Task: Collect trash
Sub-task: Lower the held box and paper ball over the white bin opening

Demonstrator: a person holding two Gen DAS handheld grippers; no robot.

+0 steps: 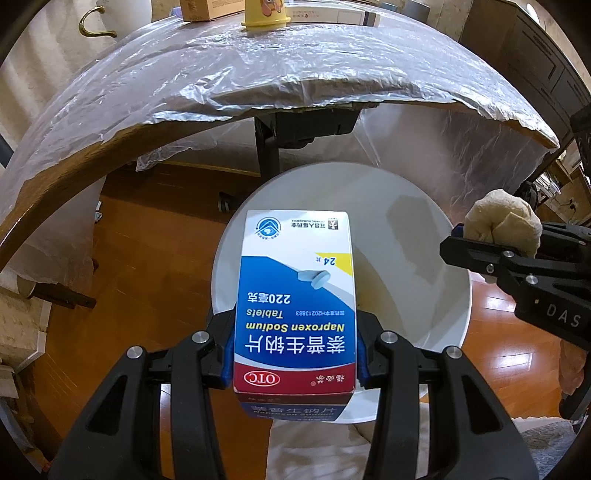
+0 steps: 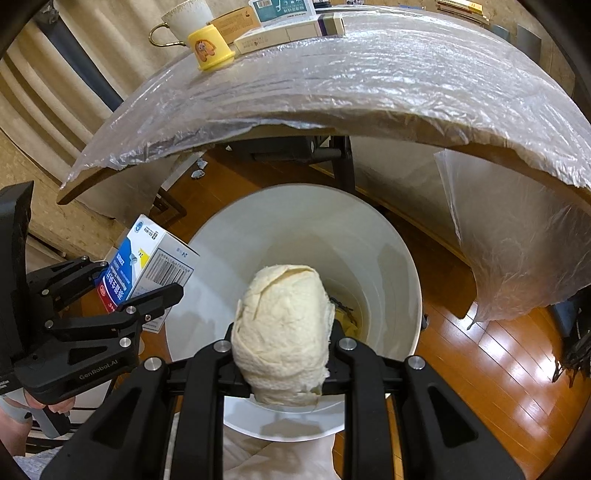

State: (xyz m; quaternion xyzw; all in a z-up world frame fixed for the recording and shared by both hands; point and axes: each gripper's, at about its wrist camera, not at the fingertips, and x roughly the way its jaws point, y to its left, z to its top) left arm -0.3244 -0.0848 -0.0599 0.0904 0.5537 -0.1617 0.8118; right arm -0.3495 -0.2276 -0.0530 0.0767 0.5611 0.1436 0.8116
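A blue, white and red medicine box (image 1: 295,295) printed "Naproxen Sodium Tablets" is pinched between the jaws of the left gripper (image 1: 295,354), held above the near rim of a white trash bin (image 1: 424,236). In the right wrist view the same box (image 2: 147,266) is seen at the left, over the bin's left edge, clamped by the left gripper (image 2: 122,291). A crumpled cream paper towel wad (image 2: 284,332) is squeezed between the jaws of the right gripper (image 2: 284,354), held directly over the open mouth of the bin (image 2: 388,258); dark and yellowish scraps are visible at the bin's bottom. From the left wrist view the wad (image 1: 502,225) is seen in the right gripper (image 1: 491,243) at the bin's right rim. The bin stands on a wooden floor (image 2: 498,354) just in front of a table covered with clear plastic sheeting (image 2: 332,85). A yellow cup (image 2: 208,50), a white mug with a gold handle (image 2: 184,20) and flat boxes (image 2: 288,31) are seen at the table's far edge.
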